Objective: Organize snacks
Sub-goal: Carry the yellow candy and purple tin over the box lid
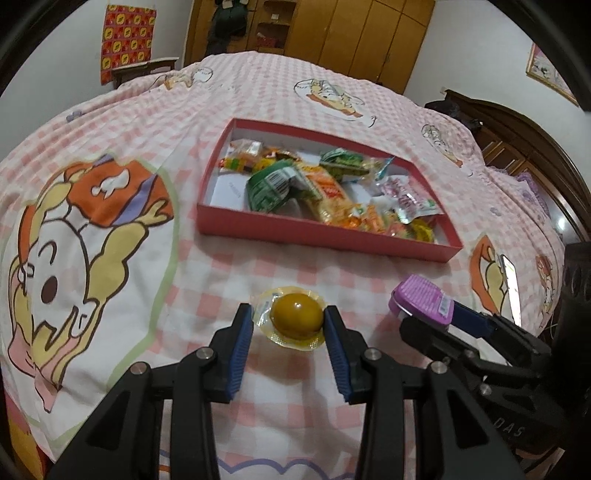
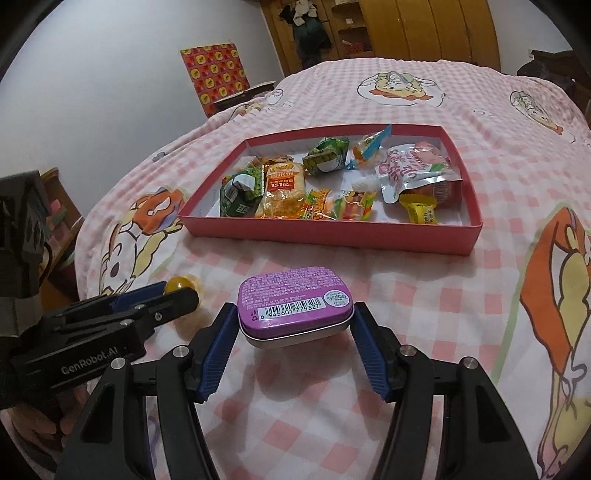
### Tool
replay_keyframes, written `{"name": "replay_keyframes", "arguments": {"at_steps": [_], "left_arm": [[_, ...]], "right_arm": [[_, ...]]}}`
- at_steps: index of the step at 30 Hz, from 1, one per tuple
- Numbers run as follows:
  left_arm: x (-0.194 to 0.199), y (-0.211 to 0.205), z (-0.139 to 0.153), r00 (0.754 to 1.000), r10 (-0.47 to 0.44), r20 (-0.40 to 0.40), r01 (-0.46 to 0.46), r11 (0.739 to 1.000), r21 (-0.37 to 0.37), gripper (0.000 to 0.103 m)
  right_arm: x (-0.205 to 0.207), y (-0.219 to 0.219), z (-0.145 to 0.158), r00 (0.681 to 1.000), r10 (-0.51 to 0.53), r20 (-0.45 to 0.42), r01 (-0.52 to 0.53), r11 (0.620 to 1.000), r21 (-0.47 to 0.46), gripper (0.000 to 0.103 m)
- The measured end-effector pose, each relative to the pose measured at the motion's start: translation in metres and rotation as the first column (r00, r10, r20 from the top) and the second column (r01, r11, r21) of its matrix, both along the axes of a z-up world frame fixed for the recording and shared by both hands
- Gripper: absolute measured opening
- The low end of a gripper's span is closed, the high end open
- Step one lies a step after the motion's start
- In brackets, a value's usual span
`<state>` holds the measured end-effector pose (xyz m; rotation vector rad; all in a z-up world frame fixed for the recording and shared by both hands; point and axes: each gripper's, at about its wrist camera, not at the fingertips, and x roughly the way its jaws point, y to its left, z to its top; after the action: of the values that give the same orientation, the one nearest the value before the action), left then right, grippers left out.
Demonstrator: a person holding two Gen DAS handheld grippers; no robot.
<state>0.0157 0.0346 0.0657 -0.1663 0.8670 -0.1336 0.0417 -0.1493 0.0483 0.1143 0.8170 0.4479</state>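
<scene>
Both grippers are right up at the bottom of their own views, each with something between the blue pads. Left gripper [image 1: 288, 321] is pinching a jelly cup [image 1: 295, 316], a yellow-brown dome in clear plastic, bottom centre of the left view; the pads sit against its sides. From the right view that same cup [image 2: 181, 285] peeks out at the left edge, just past the left gripper's black finger.

Right gripper [image 2: 295, 321] is clamped on a purple tin [image 2: 293, 301], barcode facing up, metal rim on the underside, a bit below the middle of the frame. Pads touch both short ends. In the left view the tin [image 1: 421, 297] shows at lower right, tilted, stuck out from the right gripper's fingers.

Under everything is a bedsheet [image 1: 155, 96] in pink-and-white check with cartoon prints.

Further back, around mid-frame in both views, a red box [image 2: 332, 230] lies flat on the sheet, well apart from both held items. It's got a jumble of snacks: green packs [image 2: 236, 190], an orange noodle-type bag [image 2: 282, 188], a pink-and-white pouch [image 2: 410, 170], a yellow candy [image 2: 421, 210], and some small bright wrappers I can't really read.

Way back at the top there's a wooden wardrobe [image 1: 354, 33], and a red-and-yellow patterned cloth [image 1: 127, 37] hanging on the wall at upper left.
</scene>
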Motion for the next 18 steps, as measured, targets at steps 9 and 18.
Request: {"name": "replay_keyframes", "arguments": {"at_steps": [9, 18], "left_arm": [[0.008, -0.013, 0.014, 0.998, -0.044, 0.033, 0.044, 0.999, 0.012, 0.041], [0.030, -0.024, 0.027, 0.996, -0.073, 0.043, 0.073, 0.997, -0.003, 0.041]], "right_arm": [[-0.002, -0.007, 0.010, 1.000, 0.005, 0.009, -0.005, 1.000, 0.026, 0.063], [0.009, -0.017, 0.016, 1.000, -0.023, 0.002, 0.023, 0.999, 0.033, 0.063]]}}
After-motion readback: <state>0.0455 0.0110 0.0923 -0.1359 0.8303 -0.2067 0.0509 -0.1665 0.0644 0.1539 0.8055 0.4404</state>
